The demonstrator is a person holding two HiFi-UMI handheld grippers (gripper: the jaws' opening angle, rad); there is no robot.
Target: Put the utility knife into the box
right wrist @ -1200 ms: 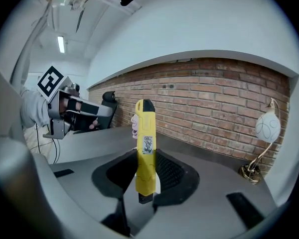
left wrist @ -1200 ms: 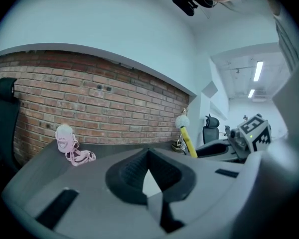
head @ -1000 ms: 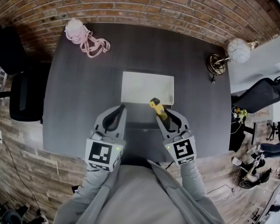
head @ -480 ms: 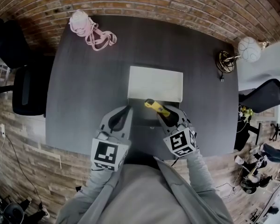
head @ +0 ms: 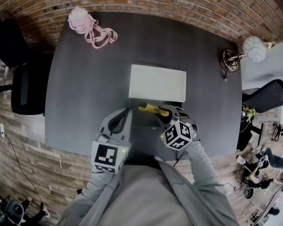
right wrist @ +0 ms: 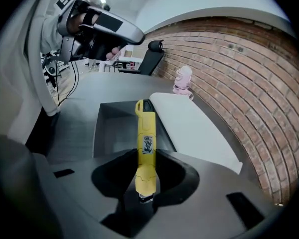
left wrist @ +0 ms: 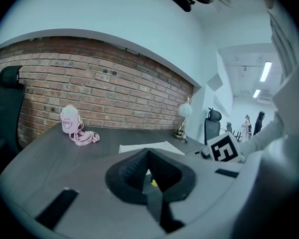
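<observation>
The yellow utility knife (head: 150,108) is held in my right gripper (head: 161,115), which is shut on its rear end. The knife points left, above the open dark grey box (head: 142,125), whose white lid (head: 158,81) stands open behind it. In the right gripper view the knife (right wrist: 144,128) sticks out past the gripper (right wrist: 145,158), over the box's hollow (right wrist: 114,133) and beside the lid (right wrist: 194,126). My left gripper (head: 126,111) hovers at the box's left side, shut and holding nothing. In its own view the left gripper (left wrist: 147,152) shows black pads (left wrist: 129,171) meeting.
A pink bottle with a strap (head: 87,25) lies at the table's far left corner. A brass-based globe lamp (head: 236,55) stands at the far right. A black chair (head: 23,88) is left of the dark grey table (head: 85,88). A brick wall runs behind.
My right gripper has turned to the left, swinging the knife from pointing away to lying crosswise over the box. The left gripper has stayed in place.
</observation>
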